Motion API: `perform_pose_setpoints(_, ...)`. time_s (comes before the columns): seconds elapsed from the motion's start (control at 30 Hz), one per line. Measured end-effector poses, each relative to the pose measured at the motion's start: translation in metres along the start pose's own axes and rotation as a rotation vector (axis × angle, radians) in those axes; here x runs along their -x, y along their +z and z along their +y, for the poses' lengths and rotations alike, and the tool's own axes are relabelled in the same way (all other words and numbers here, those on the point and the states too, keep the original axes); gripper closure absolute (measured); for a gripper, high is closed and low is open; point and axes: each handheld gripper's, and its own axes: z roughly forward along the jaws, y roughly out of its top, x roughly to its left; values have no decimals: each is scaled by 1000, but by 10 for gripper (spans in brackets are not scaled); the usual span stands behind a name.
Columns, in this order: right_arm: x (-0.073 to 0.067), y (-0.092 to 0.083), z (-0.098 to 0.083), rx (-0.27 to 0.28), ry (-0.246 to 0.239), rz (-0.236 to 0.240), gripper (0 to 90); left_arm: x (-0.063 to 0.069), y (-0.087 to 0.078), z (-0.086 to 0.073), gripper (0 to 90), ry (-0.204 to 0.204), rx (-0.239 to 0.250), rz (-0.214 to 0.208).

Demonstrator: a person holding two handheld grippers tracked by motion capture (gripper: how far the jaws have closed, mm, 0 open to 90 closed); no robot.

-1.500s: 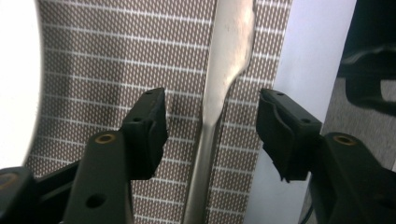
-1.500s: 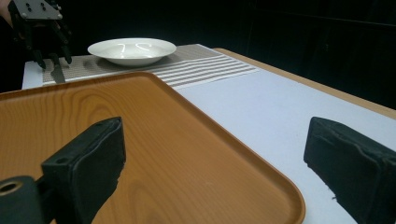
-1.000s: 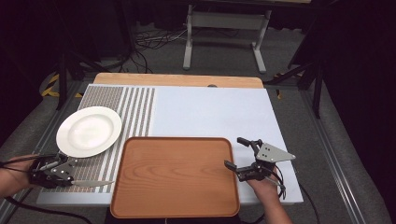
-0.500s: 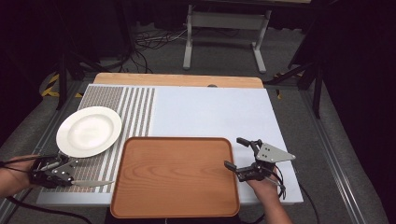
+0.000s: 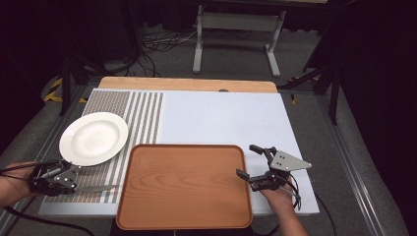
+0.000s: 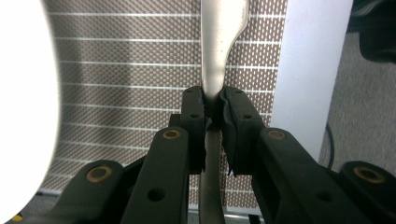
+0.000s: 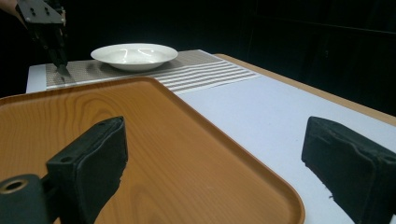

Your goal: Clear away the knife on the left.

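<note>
My left gripper [image 5: 74, 185] rests low over the striped placemat [image 5: 140, 110] at the table's front left, shut on a silver table knife [image 5: 96, 188] whose blade points right toward the wooden tray [image 5: 184, 184]. In the left gripper view the pads [image 6: 233, 116] pinch the knife's handle [image 6: 217, 56]. A white plate [image 5: 93, 138] sits just behind that gripper. My right gripper [image 5: 246, 161] stands open at the tray's right rim, one jaw over the tray [image 7: 70, 121], the other over the white mat [image 7: 261, 116], nothing between them.
The tray fills the front middle of the table. The white mat [image 5: 221, 118] spreads behind and right of it. A wooden table edge [image 5: 187, 84] runs along the back. Off the table are cables and a metal stand [image 5: 236, 29] on the floor.
</note>
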Motion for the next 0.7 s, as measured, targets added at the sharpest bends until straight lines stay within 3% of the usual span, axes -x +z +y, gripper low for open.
perform_pose_setpoints(0.17, 0, 0, 0, 5, 2, -1, 76, -1, -14, 1, 801, -34, 32, 21)
perform_pose_setpoints(0.3, 1, -1, 0, 7, 4, -3, 76, -2, -24, 4, 801, -93, 62, 28)
perform_pose_setpoints(0.53, 1, -2, 0, 7, 5, -7, 76, -2, -38, 13, 801, -157, 106, 17)
perform_pose_setpoints(0.7, 1, -2, 1, 10, 5, -7, 76, -4, -50, 21, 801, -233, 167, 1)
